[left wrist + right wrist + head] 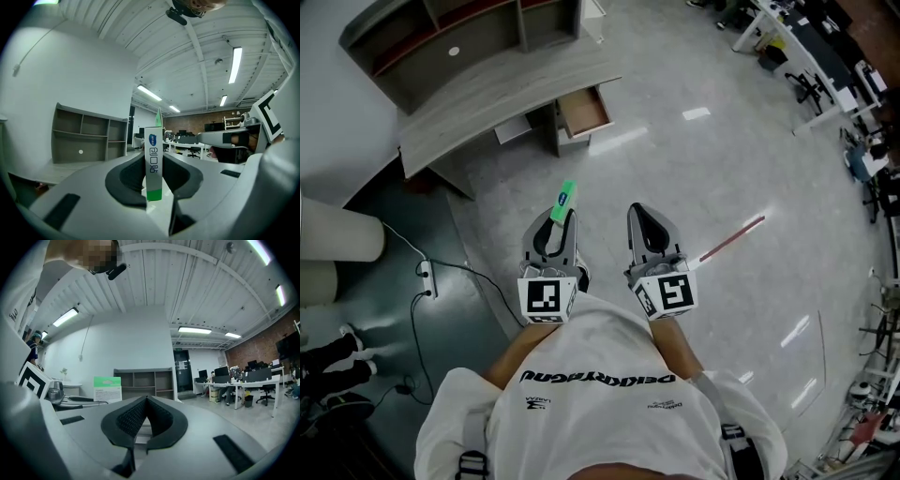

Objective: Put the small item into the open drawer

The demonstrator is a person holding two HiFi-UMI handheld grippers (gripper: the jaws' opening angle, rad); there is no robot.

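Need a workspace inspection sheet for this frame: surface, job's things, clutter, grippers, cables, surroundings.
Surface: grey glossy floor, with a curved grey desk ahead of the person.
Job's things: small green-and-white box, carried well short of the desk; open drawer pulled out under the desk.
Clutter: red-and-white rod lying on the floor, right of the grippers.
Grippers: left gripper shut on the box; right gripper shut, nothing between its jaws.
Cables: power strip on the darker floor at left, with a black cable running from it.
Surroundings: shelf unit on the desk; office desks and chairs at far right.
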